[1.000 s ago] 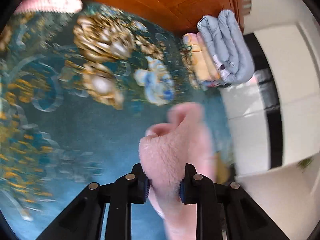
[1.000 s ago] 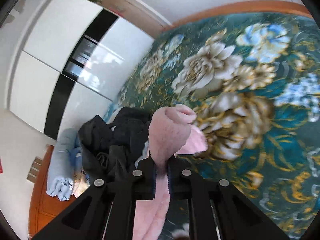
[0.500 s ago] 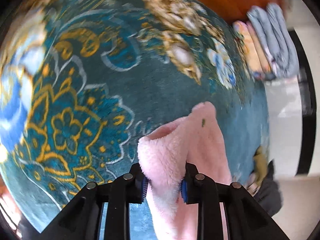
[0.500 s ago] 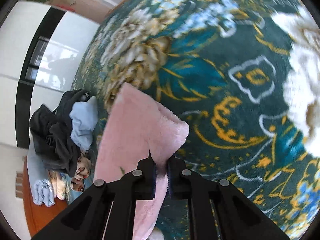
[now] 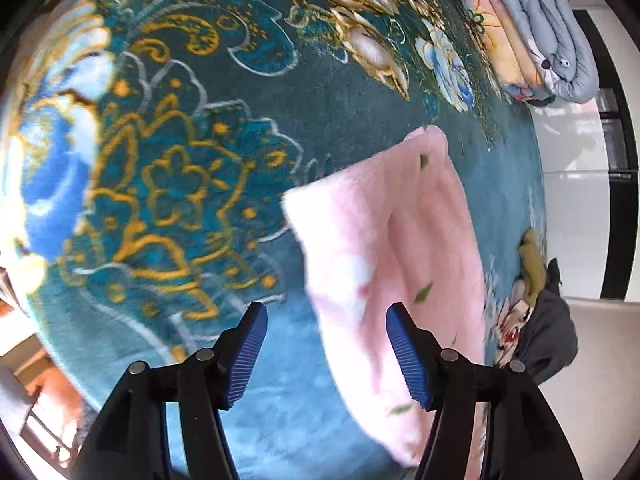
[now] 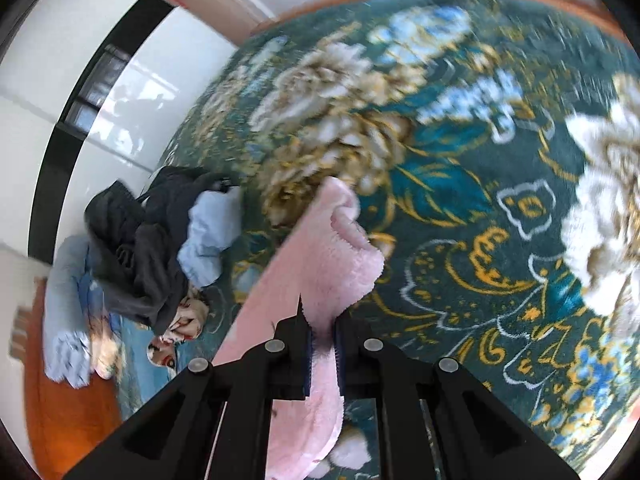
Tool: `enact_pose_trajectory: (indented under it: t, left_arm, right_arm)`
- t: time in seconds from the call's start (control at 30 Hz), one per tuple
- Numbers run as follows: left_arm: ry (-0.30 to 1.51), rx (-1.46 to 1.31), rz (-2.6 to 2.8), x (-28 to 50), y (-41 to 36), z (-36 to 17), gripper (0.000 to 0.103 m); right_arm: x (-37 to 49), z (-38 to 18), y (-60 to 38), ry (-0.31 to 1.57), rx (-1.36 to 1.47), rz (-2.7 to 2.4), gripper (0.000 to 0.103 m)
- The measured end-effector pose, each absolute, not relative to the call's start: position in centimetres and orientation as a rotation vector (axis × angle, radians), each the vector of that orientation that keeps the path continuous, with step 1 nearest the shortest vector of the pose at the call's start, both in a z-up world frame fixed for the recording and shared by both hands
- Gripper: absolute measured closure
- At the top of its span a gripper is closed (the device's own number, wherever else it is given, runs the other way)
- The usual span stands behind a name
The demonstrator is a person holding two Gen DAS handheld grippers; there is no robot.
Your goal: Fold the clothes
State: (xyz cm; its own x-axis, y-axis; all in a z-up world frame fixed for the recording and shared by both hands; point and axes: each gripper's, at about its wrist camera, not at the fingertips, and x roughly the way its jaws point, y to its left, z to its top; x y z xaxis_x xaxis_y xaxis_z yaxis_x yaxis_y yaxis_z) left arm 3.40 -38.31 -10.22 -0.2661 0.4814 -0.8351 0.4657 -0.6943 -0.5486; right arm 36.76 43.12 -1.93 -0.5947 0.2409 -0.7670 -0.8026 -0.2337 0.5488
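My left claw (image 5: 326,354) is spread wide and holds nothing. The fluffy pink garment (image 5: 400,248) lies on the flowery teal blanket (image 5: 192,184), in the middle and lower right of the left view. It is long, and it runs from the bottom of the frame up toward the top right. Its near edge sits just by my right-hand finger.

My right claw (image 6: 323,346) is pinching one edge of the same pink garment (image 6: 320,272). So my right claw is the nearer one. To the left of that view sits a pile of dark clothes (image 6: 140,240). The right side has lots of open blanket (image 6: 500,200) for moving.
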Motion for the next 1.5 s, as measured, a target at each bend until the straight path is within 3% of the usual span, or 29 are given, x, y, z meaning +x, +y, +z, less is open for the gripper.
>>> enact_pose_trajectory:
  t: [0.23, 0.33, 0.5, 0.63, 0.77, 0.83, 1.07, 1.17, 1.27, 1.37, 1.5]
  left_arm:
    - [-1.245, -1.735, 2.184, 6.7, -40.5, -5.4, 0.036]
    - [-1.251, -1.676, 2.191, 7.8, -41.2, -3.6, 0.035]
    - [-1.322, -1.591, 2.210, 7.9, -41.9, -1.6, 0.031]
    - [-1.333, -1.617, 2.215, 7.5, -41.9, -2.0, 0.031]
    - [-1.366, -1.651, 2.225, 7.3, -42.0, -3.6, 0.030]
    - [-1.377, -1.680, 2.231, 6.8, -41.7, -4.9, 0.030]
    - [-1.285, -1.728, 2.239, 4.1, -38.7, -9.3, 0.030]
    - [-1.259, -1.728, 2.288, 3.2, -38.4, -10.4, 0.030]
    - [-1.226, -1.705, 2.321, 2.1, -38.2, -11.0, 0.030]
    - [-1.255, -1.646, 2.318, 1.1, -38.2, -11.7, 0.030]
    - [-1.291, -1.680, 2.302, 0.0, -38.2, -13.4, 0.030]
  right_arm:
    - [28.0, 6.4, 34.8, 0.729, -0.881, 2.223, 0.094]
    - [22.7, 9.4, 27.3, 0.355, -0.953, 2.446, 0.094]
    - [17.0, 5.3, 13.8, -0.038, -1.176, 2.693, 0.094]
    - [13.6, -3.8, 6.9, -0.055, -1.518, 2.680, 0.094]
    - [13.5, -7.5, 3.5, -0.134, -1.598, 2.675, 0.094]
    - [13.4, -7.5, 3.4, -0.160, -1.584, 2.683, 0.094]
    - [13.0, -6.6, 4.3, 0.003, -1.626, 2.815, 0.094]
    - [13.4, -6.8, 3.2, -0.092, -1.647, 2.853, 0.094]
    - [12.6, -6.9, 3.4, -0.027, -1.665, 2.845, 0.094]
    - [12.3, -5.3, 3.4, 0.053, -1.587, 2.895, 0.094]
    - [11.3, -6.2, 1.9, -0.008, -1.682, 2.879, 0.093]
